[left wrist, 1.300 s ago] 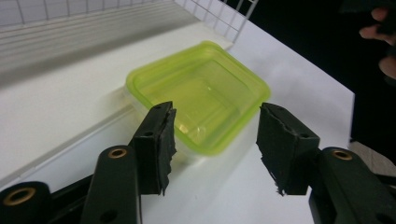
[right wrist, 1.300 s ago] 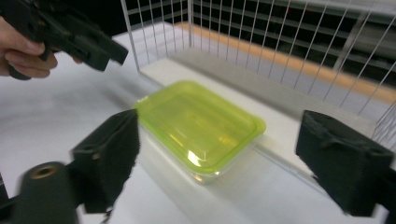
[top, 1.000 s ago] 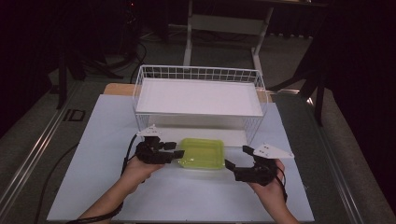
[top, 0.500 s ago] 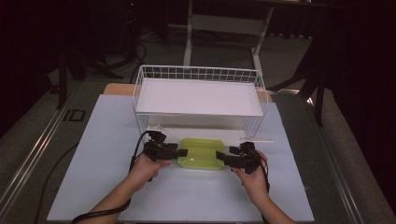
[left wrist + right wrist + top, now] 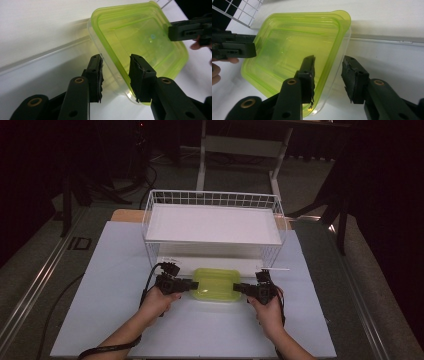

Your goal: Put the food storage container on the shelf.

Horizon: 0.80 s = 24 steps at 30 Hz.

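Observation:
A clear plastic container with a lime-green lid [image 5: 216, 284] lies on the white table top, just in front of the wire basket. My left gripper [image 5: 187, 284] is at its left end and my right gripper [image 5: 238, 287] at its right end. In the left gripper view the container [image 5: 140, 37] has its rim between the two parted jaws of the left gripper [image 5: 116, 75], which is open. The right gripper view has the container's [image 5: 287, 45] lid edge running between the spread jaws of the right gripper [image 5: 328, 76], also open.
A white wire basket [image 5: 212, 198] with a white board inside stands directly behind the container. The white table cover [image 5: 110, 270] stretches to both sides and toward the person. A black cable [image 5: 150, 276] loops off the left gripper. The table edges drop to dark floor.
Both grippers have closed in on the container from either side and now straddle its two ends. The container has stayed where it was.

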Motion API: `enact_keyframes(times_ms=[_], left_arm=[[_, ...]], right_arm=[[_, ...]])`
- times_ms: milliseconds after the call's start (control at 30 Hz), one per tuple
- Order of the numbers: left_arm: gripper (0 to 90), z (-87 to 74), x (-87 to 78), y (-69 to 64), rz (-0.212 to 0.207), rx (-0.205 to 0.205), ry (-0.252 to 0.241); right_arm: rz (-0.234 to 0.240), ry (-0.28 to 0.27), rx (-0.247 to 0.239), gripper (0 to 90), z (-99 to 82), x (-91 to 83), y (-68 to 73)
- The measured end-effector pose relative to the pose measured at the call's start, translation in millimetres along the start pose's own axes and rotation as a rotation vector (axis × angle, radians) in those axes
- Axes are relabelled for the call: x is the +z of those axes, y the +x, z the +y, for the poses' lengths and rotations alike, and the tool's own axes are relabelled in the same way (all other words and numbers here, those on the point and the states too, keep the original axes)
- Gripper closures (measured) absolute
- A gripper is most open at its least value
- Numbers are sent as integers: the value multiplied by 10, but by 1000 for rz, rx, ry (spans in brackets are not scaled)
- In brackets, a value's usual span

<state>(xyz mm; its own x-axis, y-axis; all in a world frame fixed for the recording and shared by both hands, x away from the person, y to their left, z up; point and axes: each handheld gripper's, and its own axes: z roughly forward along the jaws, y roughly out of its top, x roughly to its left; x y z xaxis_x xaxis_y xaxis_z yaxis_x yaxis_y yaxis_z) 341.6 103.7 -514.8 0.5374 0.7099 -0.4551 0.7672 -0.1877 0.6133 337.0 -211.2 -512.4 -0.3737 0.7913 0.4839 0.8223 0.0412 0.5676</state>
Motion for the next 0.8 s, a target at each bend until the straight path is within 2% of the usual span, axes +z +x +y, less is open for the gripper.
enact_keyframes(times_ms=[100, 167, 333, 467, 800], left_arm=[[661, -5, 6, -14, 1, -5, 7], [665, -12, -1, -28, 3, -2, 7], [685, -37, -16, -39, -7, -10, 3], [709, -61, -39, -72, -5, 0, 0], [750, -158, -96, -157, -9, 11, -10]], right_arm=[[-20, -3, -15, 706, 7, -32, 18], [-13, -4, -7, 710, 1, -40, 14], [-24, -23, -26, 717, -38, -58, 42], [-9, -20, -22, 739, -63, -94, 62], [-7, -21, -39, 768, -140, -166, 129]])
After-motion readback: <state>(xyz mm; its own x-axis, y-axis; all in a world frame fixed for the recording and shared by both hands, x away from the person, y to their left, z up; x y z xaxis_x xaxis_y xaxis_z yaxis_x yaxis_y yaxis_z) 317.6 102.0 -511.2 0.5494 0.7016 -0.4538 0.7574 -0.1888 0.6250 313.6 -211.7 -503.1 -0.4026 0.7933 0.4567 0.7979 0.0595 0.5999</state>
